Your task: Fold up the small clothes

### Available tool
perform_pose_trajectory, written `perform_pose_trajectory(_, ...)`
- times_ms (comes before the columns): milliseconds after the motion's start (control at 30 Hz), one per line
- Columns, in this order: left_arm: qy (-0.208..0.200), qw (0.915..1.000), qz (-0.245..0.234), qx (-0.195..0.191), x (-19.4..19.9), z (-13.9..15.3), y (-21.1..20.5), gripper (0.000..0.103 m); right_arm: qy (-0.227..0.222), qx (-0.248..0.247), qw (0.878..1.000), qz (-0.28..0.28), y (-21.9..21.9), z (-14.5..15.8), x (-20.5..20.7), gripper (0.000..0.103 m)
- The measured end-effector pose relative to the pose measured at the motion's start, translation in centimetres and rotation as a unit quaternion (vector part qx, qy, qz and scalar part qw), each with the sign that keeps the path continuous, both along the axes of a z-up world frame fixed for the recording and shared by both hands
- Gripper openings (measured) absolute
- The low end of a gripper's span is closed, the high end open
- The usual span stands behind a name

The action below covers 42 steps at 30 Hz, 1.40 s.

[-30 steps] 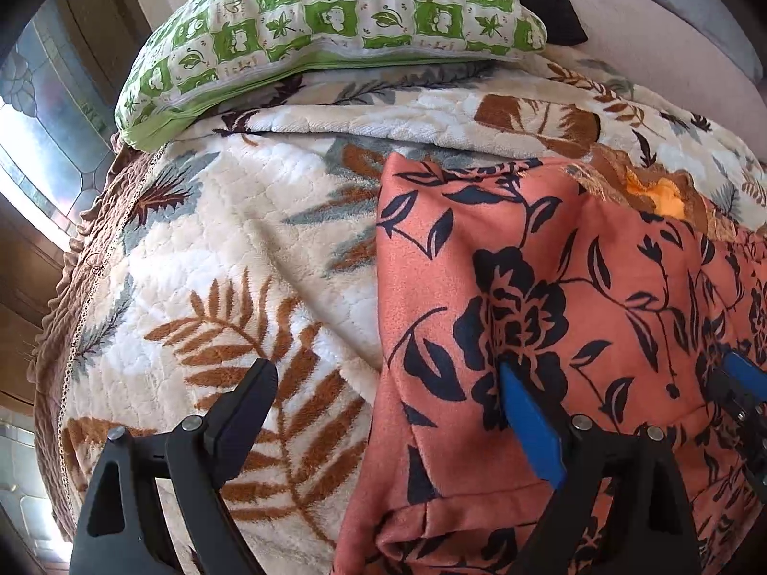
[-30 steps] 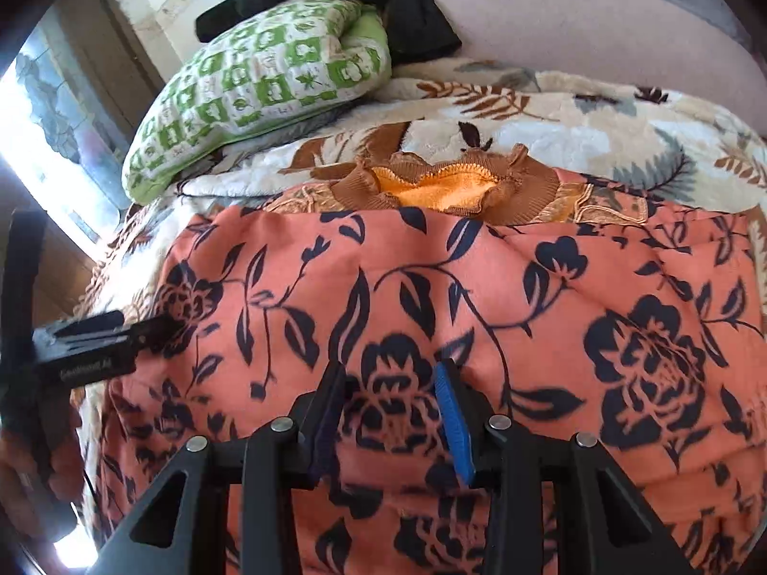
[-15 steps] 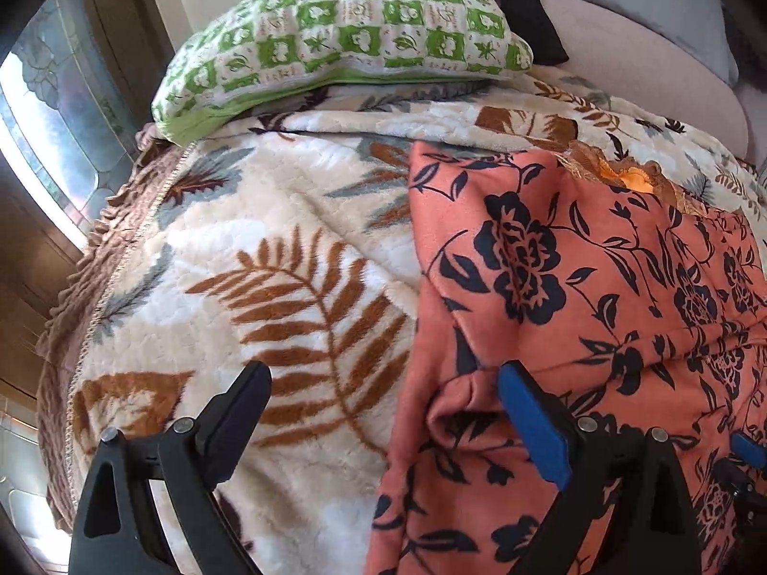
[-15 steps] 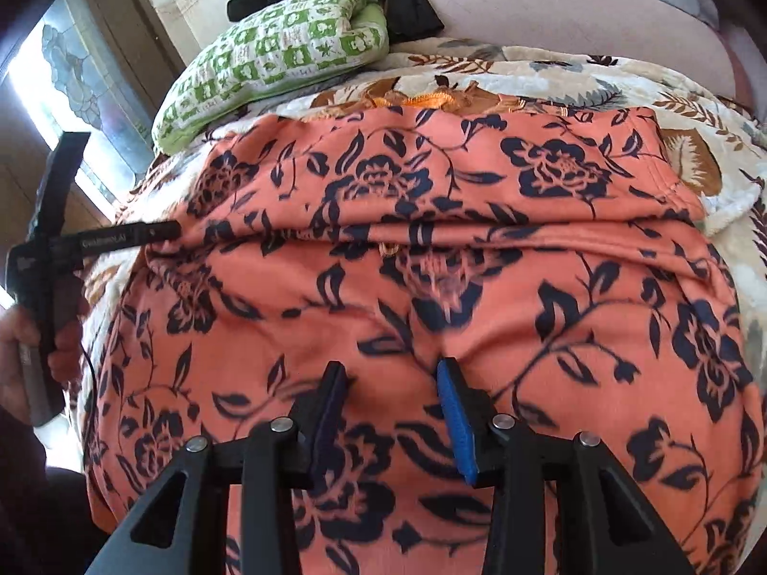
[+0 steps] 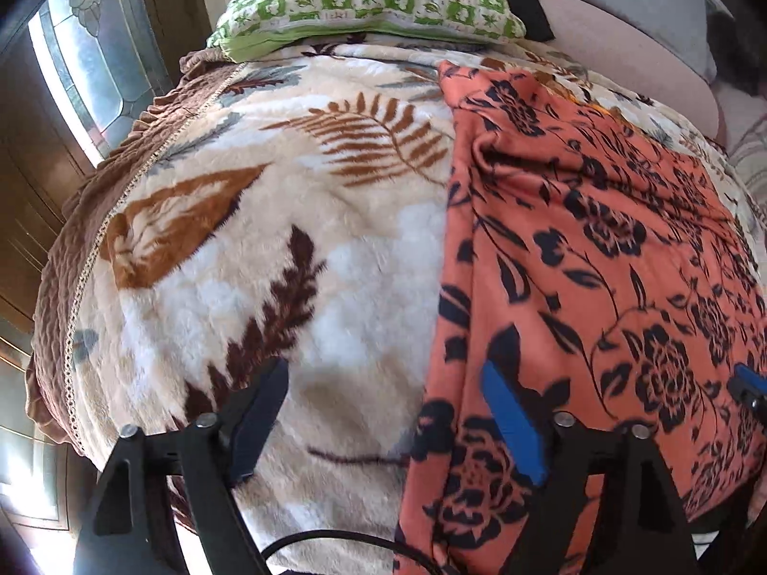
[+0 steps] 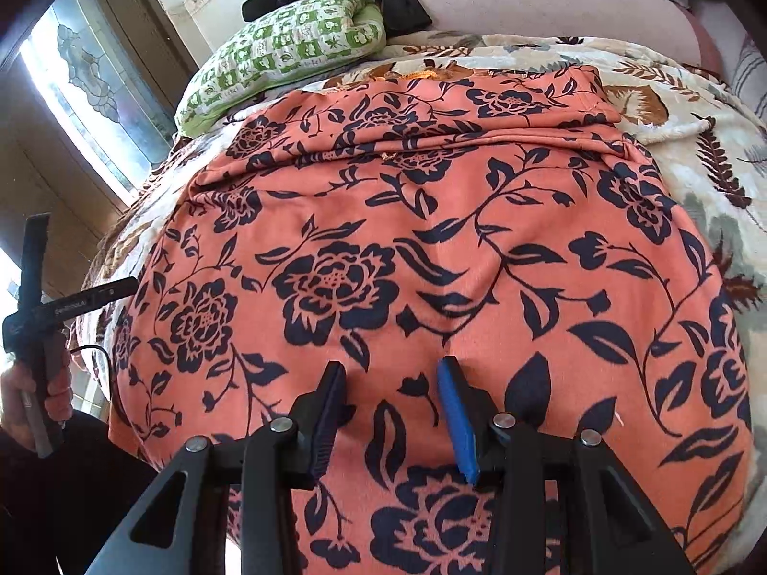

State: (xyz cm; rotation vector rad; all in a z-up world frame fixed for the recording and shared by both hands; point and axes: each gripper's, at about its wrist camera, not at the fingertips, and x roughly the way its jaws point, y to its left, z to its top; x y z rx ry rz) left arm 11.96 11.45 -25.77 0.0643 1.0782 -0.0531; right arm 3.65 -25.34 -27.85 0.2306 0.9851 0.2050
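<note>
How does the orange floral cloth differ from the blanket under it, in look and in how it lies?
The cloth is orange with dark navy flowers; the blanket is cream with brown and grey leaves. The cloth looks thin and smooth, the blanket thick and fluffy. The cloth lies on top with creases near its far edge and covers only part of the bed; the blanket spreads beyond it on both sides. Both carry a plant pattern.

White lettering on the left gripper [image 6: 81,304] is too small to read.
</note>
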Motion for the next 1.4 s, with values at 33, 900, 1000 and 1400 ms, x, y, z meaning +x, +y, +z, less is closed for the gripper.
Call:
perform_pose_trajectory(33, 0.005, 1.0, -0.006, -0.001, -0.6, -0.3, -0.1, 0.073, 0.002, 0.005, 1.0, 0.0, -0.1, 0.0, -0.4, 0.045)
perform_pose_trajectory(900, 0.073, 0.9933, 0.002, -0.09, -7.8, -1.1, 0.4, 0.011, 0.02, 0.099, 0.993, -0.056, -8.9, 2.4, -7.0, 0.061)
perform_pose_trajectory(1000, 0.09, 0.9919, 0.006, -0.09, -7.8, -1.3, 0.2, 0.034, 0.037, 0.086, 0.99, -0.108, -13.3, 3.2, -7.3, 0.061)
perform_pose_trajectory(1400, 0.1, 0.9905, -0.003, -0.094, -6.9, -1.6, -1.6, 0.014, 0.116, 0.026, 0.985, -0.127, -15.0, -0.3, -8.0, 0.064)
